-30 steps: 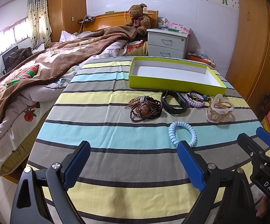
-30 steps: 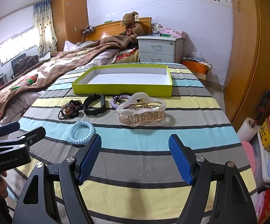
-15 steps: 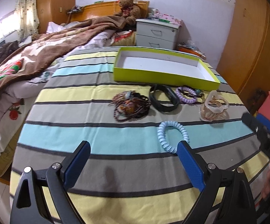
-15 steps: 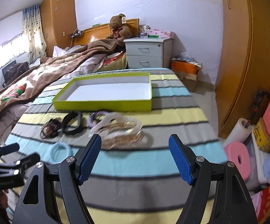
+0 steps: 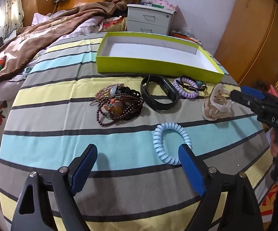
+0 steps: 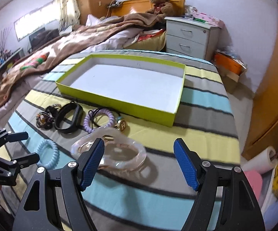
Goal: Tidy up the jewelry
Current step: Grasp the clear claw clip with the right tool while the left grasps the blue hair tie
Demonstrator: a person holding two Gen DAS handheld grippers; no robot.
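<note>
Left wrist view: the left hand-held gripper (image 5: pixel 138 166) is seen with its blue pads spread wide, nothing gripped, hovering low over the striped tabletop (image 5: pixel 48 115). A light blue spiral hair tie (image 5: pixel 171 142) is lying flat just ahead, its near edge partly hidden behind the right-side pad. At about 11 o'clock from it, a tangled pile of dark red bead bracelets (image 5: pixel 117 105) is heaped up, and a black fitness band (image 5: pixel 159 94) is resting right beside that pile, at 12 o'clock from the hair tie. A purple spiral hair tie (image 5: pixel 186 88) with a black cord looped through it is set just past the band. The translucent hair claw clip (image 5: pixel 217 103) is found at 2 o'clock, with the right hand-held gripper (image 5: pixel 250 94) reaching in from the edge, close above it; contact can't be made out here.

A shallow lime-green box (image 5: pixel 158 67) with a white inside is parked at 12 o'clock behind all the jewelry, nothing in it.

Right wrist view: the right hand-held gripper (image 6: pixel 139 163) is also spread wide and nothing is clamped. The hair claw clip (image 6: pixel 117 152) is sitting on the cloth between the pads, closer to the left-side one. A gold round charm (image 6: pixel 122 125) is spotted just beyond the clip, near the box's front wall (image 6: pixel 119 102).
</note>
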